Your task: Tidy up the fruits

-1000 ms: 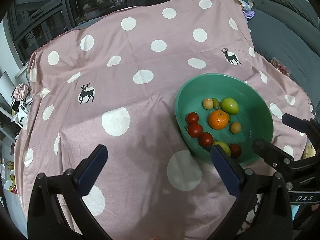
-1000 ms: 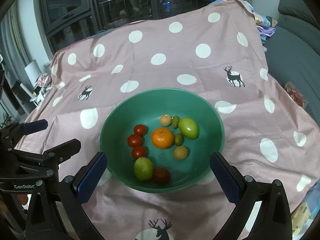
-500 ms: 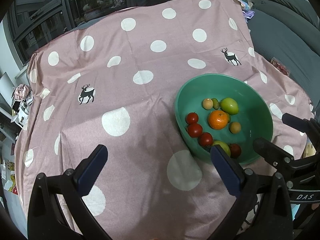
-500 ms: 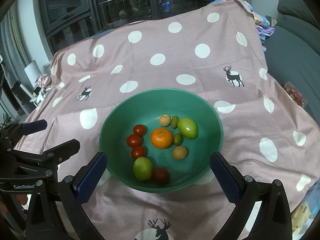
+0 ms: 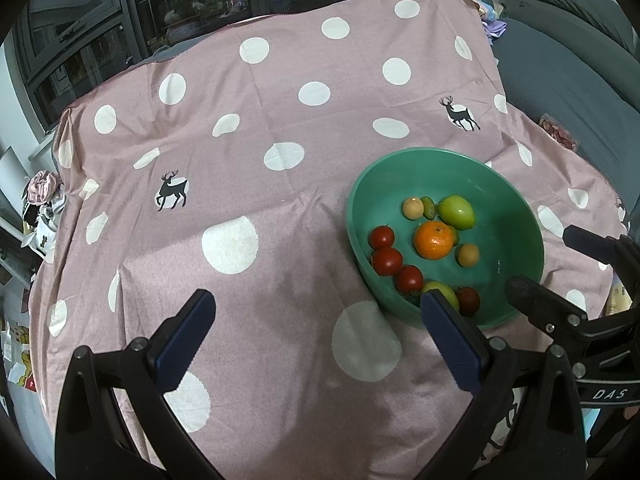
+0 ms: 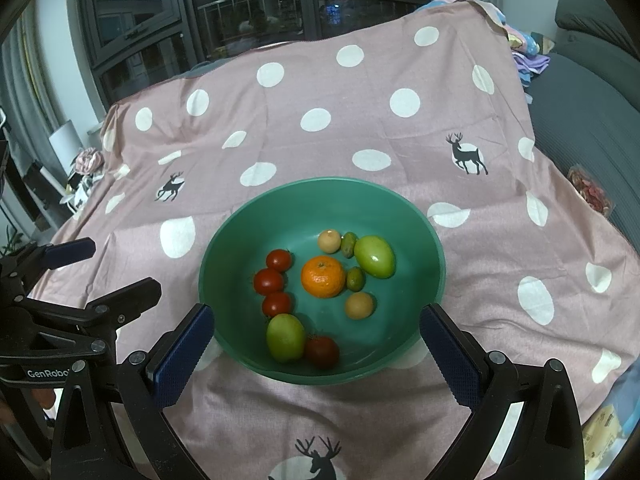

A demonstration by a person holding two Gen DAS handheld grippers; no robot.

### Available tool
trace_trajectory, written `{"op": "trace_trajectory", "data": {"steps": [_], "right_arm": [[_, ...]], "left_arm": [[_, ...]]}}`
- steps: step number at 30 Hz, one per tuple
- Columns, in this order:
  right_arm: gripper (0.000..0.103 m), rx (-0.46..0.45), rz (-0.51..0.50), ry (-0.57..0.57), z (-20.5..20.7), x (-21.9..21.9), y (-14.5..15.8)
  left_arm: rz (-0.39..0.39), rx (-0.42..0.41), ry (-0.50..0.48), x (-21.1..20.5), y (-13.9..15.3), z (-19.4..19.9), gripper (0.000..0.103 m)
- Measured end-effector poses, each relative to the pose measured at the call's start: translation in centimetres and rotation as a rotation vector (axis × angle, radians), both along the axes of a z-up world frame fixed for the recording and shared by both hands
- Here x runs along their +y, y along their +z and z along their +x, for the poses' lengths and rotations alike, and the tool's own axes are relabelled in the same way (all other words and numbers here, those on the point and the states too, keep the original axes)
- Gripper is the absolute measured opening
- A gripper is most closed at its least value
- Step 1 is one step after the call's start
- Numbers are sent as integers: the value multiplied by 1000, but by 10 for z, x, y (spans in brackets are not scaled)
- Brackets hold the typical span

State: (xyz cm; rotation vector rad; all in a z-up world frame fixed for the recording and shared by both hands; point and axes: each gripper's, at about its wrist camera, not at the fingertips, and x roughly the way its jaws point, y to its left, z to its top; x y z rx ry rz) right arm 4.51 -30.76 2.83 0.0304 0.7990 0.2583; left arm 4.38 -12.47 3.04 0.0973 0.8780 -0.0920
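Observation:
A green bowl (image 6: pixel 424 240) (image 5: pixel 516 208) sits on a pink polka-dot cloth. Inside lie an orange (image 6: pixel 323 276) (image 5: pixel 434 239), several red tomatoes (image 6: pixel 269 281) (image 5: pixel 386 261), two green mangoes (image 6: pixel 374 257) (image 6: pixel 285 337), two small tan fruits (image 6: pixel 359 305) and two small green ones (image 6: pixel 354 278). My right gripper (image 6: pixel 316 316) hangs open just in front of the bowl, its fingers as wide as the bowl. My left gripper (image 5: pixel 318 304) is open over bare cloth left of the bowl. Each gripper shows in the other's view: the left (image 6: pixel 100 276), the right (image 5: pixel 560 260).
The pink cloth (image 5: pixel 248 152) with white dots and deer prints drapes over the whole surface. A grey sofa (image 5: pixel 580 64) stands at the right, dark windows (image 6: pixel 240 12) behind. Clutter (image 5: pixel 40 196) lies past the cloth's left edge.

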Motion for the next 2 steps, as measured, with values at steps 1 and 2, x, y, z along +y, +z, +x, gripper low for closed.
{"op": "trace_trajectory", "data": {"steps": [1, 2], "right_arm": [[102, 0, 0, 0, 0, 0, 0], [102, -2, 0, 0, 0, 0, 1]], "left_arm": [[0, 1, -1, 0, 0, 0, 103], [2, 4, 2, 0, -1, 1, 103]]}}
